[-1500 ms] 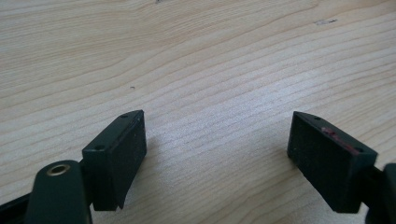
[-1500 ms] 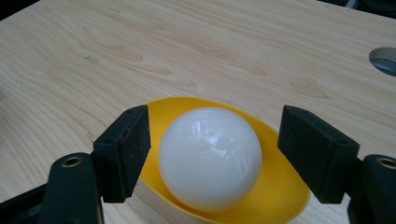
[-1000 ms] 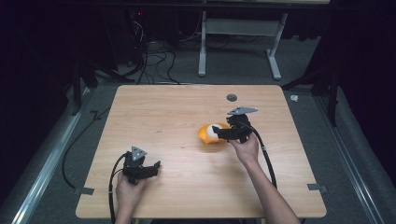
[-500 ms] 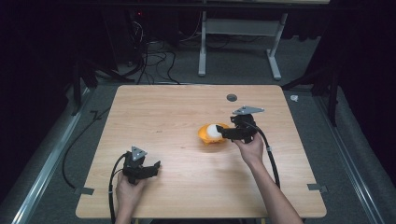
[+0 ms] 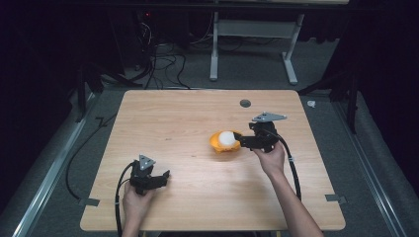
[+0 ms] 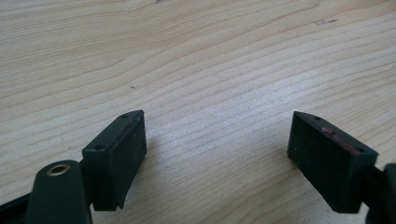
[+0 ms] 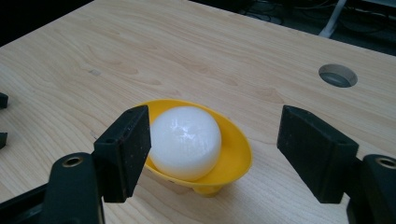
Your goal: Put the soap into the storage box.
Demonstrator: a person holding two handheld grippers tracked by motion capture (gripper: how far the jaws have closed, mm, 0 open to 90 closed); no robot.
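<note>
Near the middle of the bench (image 5: 168,113) sits a yellow bowl (image 5: 218,143) with a white ball (image 5: 227,138) in it. The right tongs (image 5: 241,140) are spread wide and point straight at the bowl — it lies just in front, between the two jaws. The left tongs (image 5: 165,175) are spread wide too, over bare wood, well apart from the bowl — so the right hand is nearer.

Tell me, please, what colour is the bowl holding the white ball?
The bowl is yellow; the right gripper view shows it best.
</note>
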